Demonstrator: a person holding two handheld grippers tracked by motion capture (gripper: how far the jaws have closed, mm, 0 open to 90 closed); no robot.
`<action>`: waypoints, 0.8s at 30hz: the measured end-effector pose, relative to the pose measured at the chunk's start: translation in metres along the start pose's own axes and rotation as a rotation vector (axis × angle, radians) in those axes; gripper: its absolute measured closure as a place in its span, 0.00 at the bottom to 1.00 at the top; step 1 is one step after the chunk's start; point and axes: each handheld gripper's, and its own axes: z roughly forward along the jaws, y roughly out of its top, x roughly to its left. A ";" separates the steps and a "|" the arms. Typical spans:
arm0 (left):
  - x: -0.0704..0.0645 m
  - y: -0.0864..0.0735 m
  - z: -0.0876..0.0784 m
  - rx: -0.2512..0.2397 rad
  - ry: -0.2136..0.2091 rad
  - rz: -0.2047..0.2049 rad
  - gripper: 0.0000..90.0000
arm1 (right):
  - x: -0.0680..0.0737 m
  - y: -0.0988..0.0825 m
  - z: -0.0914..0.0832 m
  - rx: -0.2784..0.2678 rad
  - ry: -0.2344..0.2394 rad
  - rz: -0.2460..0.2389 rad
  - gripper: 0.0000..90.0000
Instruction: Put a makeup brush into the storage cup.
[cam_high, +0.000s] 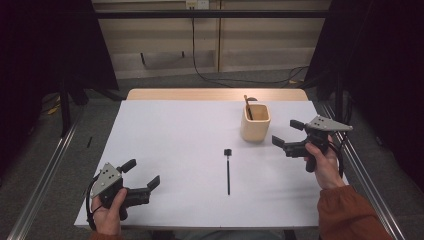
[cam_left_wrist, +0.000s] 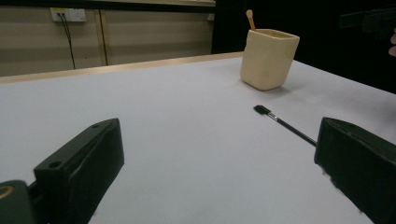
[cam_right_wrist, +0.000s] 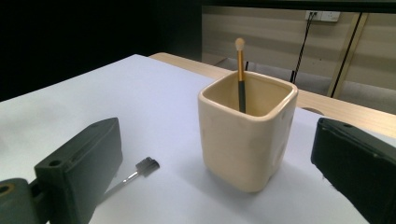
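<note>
While both hand-held grippers wait with jaws spread and nothing between them, a slim black brush (cam_high: 228, 171) lies flat on the white bench (cam_high: 165, 145), apparently the next item bound for the cream holder (cam_high: 255, 122). The right hand-held gripper (cam_high: 288, 134) hovers just beside that holder, on its outer side, jaws pointed inward toward it; in the right gripper view the square ceramic holder (cam_right_wrist: 245, 135) stands squarely between the two black jaws, close ahead, with the brush head (cam_right_wrist: 147, 165) showing past the near jaw, lower and to one side. A gold-handled brush (cam_right_wrist: 241, 74) already stands upright inside, leaning against the far wall, which suggests the holder is the collecting point and the work is partly done.

The left hand-held gripper (cam_high: 144, 175) sits low at the near edge of the bench, well apart from the holder, its open jaws angled toward the black brush. From the left gripper view the brush (cam_left_wrist: 280, 122) lies ahead and toward the far-side jaw, its square head pointing to the holder (cam_left_wrist: 268, 58) beyond it. Lying flat with its handle toward the person, the brush offers a thin shaft that would need a low, careful pinch. The right hand-held gripper's station by the holder looks suited either to steady it or to reach across for the brush; which hand will take it cannot be told.
</note>
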 end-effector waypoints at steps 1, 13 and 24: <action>0.000 0.000 0.000 0.000 -0.001 -0.001 0.02 | 0.000 -0.001 -0.002 -0.005 -0.002 0.008 0.01; -0.001 0.001 -0.001 0.001 -0.010 0.029 0.01 | 0.016 -0.016 -0.030 -0.030 -0.011 0.033 0.01; -0.001 0.001 -0.006 -0.008 0.017 0.020 0.01 | 0.036 -0.047 -0.064 0.001 -0.037 0.044 0.01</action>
